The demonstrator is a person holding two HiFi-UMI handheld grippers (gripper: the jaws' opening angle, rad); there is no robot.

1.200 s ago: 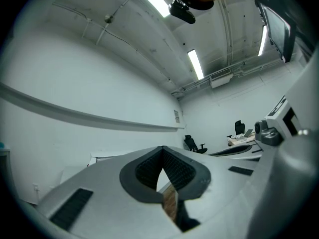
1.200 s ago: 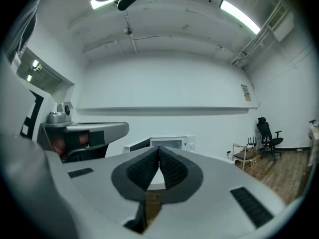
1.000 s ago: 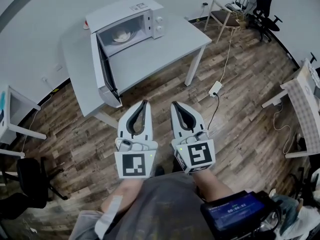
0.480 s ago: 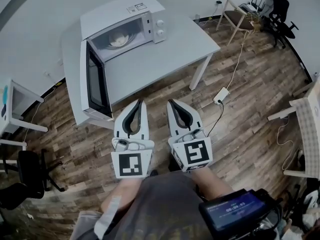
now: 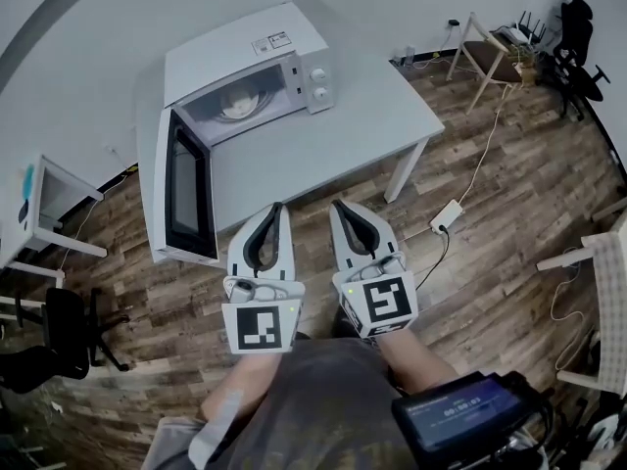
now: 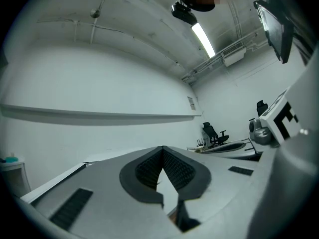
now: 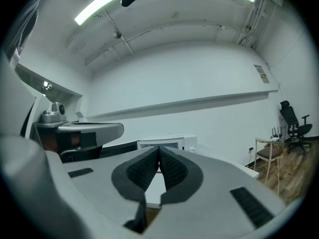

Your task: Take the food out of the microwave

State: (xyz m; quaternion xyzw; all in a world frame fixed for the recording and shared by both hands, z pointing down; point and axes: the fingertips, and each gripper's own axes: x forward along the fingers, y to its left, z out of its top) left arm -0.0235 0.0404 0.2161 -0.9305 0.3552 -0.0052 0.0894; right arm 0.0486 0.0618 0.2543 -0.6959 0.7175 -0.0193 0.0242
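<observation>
A white microwave (image 5: 257, 59) stands on the grey table (image 5: 333, 130) with its door (image 5: 183, 189) swung wide open to the left. Inside sits a white plate with food (image 5: 235, 103). My left gripper (image 5: 272, 208) and right gripper (image 5: 341, 205) hang side by side just short of the table's near edge, both shut and empty, their tips meeting. In the right gripper view the microwave (image 7: 167, 144) shows beyond my shut right gripper (image 7: 159, 151). In the left gripper view my shut left gripper (image 6: 162, 150) faces the white wall.
A small white side table (image 5: 44, 209) stands at the left, with a black office chair (image 5: 54, 336) below it. A power strip (image 5: 448, 215) and cable lie on the wood floor right of the table. A wooden chair (image 5: 490, 62) and another black office chair (image 5: 578, 42) stand far right.
Both grippers have come closer to the table's near edge, still shut. The view has swung so the open microwave now lies more squarely ahead.
</observation>
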